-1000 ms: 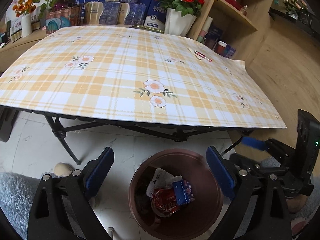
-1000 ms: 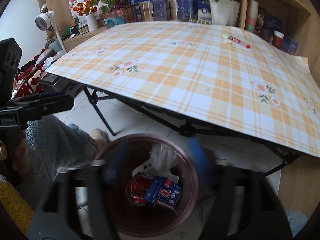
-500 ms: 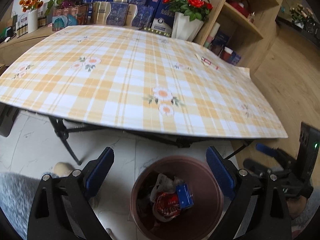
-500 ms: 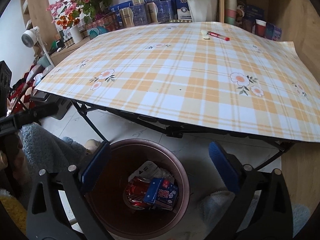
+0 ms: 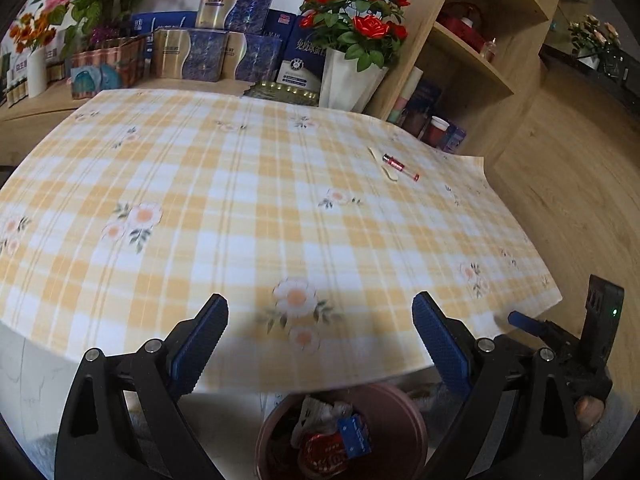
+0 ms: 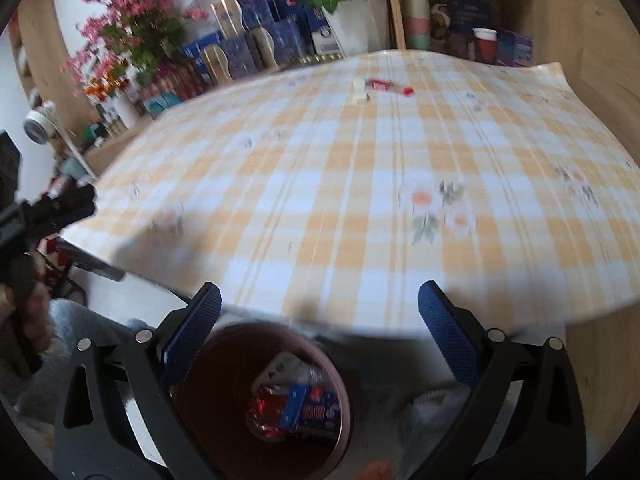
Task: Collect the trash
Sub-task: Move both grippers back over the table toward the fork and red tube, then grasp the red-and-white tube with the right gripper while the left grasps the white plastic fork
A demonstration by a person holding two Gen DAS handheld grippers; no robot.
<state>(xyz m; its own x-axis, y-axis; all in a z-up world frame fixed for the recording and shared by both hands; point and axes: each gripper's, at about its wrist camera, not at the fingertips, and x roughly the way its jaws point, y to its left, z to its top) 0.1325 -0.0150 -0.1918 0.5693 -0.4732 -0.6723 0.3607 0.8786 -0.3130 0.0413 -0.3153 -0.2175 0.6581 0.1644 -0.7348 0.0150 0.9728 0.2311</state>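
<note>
Left wrist view: the left gripper (image 5: 320, 344) is hanging at the bottom of the frame with its jaws spread wide and nothing between them, pointing over the near edge of the table (image 5: 240, 200). The bin (image 5: 400, 412) is sitting at the bottom centre, half under the table edge, with wrappers (image 5: 336, 436) lying in it. In the upper right of the cloth a red tube (image 5: 400, 167) is lying against a pale strip (image 5: 384, 162); these look like the only trash left on the table. The right gripper (image 5: 524, 322) is showing at the lower right edge; its jaws cannot be read from here.

Right wrist view: the picture is blurring. The right gripper (image 6: 320, 340) is also standing spread and empty at the bottom of the frame, with the bin (image 6: 224, 344) right below it. The tube (image 6: 390, 87) and strip (image 6: 360, 90) are lying at upper centre, well apart from the fingers.

Judging by this, the step in hand is the reach from bin to the remaining trash. The next move is calling for a long reach across the cloth, lining the spread fingers across the thin tube, low against the surface, then pinching.
</note>
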